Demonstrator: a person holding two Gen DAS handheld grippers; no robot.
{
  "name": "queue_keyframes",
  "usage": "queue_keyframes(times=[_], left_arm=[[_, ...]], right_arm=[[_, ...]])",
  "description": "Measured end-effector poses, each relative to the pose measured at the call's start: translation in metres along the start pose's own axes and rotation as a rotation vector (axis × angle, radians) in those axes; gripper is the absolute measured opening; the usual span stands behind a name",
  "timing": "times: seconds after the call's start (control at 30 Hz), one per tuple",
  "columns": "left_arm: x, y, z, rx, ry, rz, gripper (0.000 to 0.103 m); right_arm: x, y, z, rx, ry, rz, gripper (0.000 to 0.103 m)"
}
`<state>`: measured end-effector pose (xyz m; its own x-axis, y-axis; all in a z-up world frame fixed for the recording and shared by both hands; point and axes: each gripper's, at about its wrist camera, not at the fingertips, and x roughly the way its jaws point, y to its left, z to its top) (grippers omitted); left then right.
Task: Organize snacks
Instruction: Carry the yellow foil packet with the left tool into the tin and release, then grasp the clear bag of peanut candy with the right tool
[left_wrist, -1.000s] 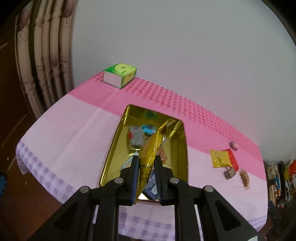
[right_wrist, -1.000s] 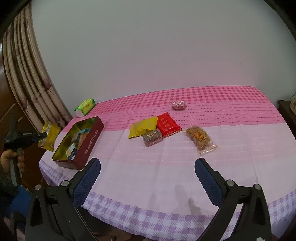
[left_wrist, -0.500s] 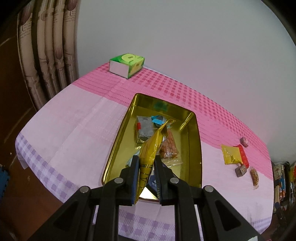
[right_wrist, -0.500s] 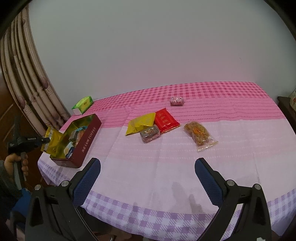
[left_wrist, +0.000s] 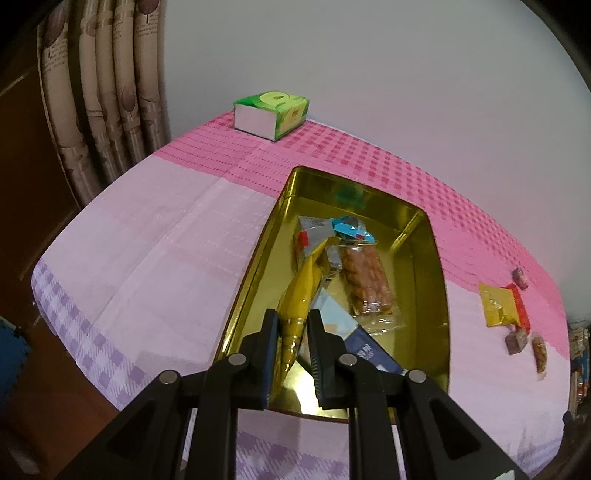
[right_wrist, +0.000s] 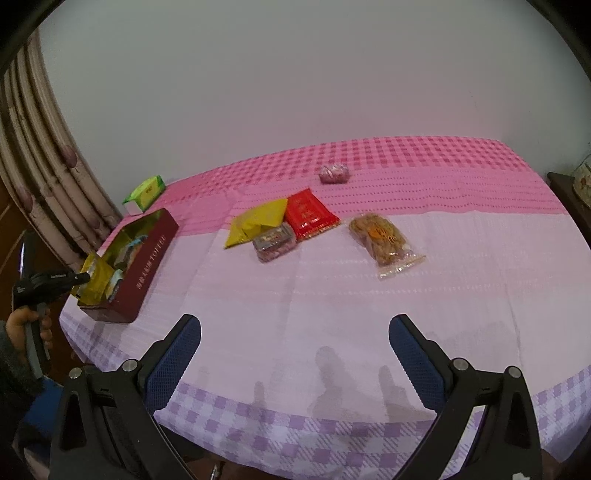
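the left gripper is clenched on a yellow snack packet, pinching its lower end between the two dark pads while the rest of the packet stands up at a slant over the near end of the gold-lined tin. in the right wrist view the packet sits at the near corner of the tin, whose outside is dark red. inside the tin lie a clear pack of brown twisted sticks, a silver wrapper with a red patch, a blue wrapper and a pale blue packet.

the right gripper hangs released over the bare near part of the pink tablecloth, its blue pads wide apart with nothing between them.

out on the cloth, well apart from the tin, lie a second yellow packet, a red packet touching it, a small grey-brown pack, a clear bag of golden snacks and a small pink sweet. a green tissue box stands at the far corner.
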<state>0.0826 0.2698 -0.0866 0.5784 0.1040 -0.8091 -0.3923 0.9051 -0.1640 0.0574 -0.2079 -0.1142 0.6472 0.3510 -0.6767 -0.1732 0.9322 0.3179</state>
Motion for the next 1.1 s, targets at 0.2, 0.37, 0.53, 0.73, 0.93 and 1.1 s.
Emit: queue_keyframes(times=[0.2, 0.37, 0.53, 0.73, 0.93, 1.1], left_arm=[[0.002, 0.000, 0.000, 0.014, -0.027, -0.009, 0.027], [-0.027, -0.002, -0.004, 0.024, -0.129, -0.057, 0.053], [-0.081, -0.009, -0.020, 0.082, -0.224, -0.143, 0.060], [-0.128, -0.018, -0.056, 0.149, -0.284, -0.231, 0.063], [-0.125, -0.033, -0.104, 0.186, -0.217, -0.312, 0.063], [-0.114, -0.045, -0.117, 0.216, -0.159, -0.352, 0.063]], right_arm=[[0.009, -0.008, -0.003, 0.004, 0.015, -0.026, 0.102], [0.019, -0.016, -0.006, -0.018, 0.034, -0.068, 0.102], [0.033, -0.032, 0.001, -0.060, 0.030, -0.120, 0.102], [0.062, -0.053, 0.033, -0.132, 0.031, -0.205, 0.101], [0.102, -0.061, 0.072, -0.175, 0.073, -0.205, 0.098], [0.134, -0.060, 0.080, -0.235, 0.127, -0.209, 0.082]])
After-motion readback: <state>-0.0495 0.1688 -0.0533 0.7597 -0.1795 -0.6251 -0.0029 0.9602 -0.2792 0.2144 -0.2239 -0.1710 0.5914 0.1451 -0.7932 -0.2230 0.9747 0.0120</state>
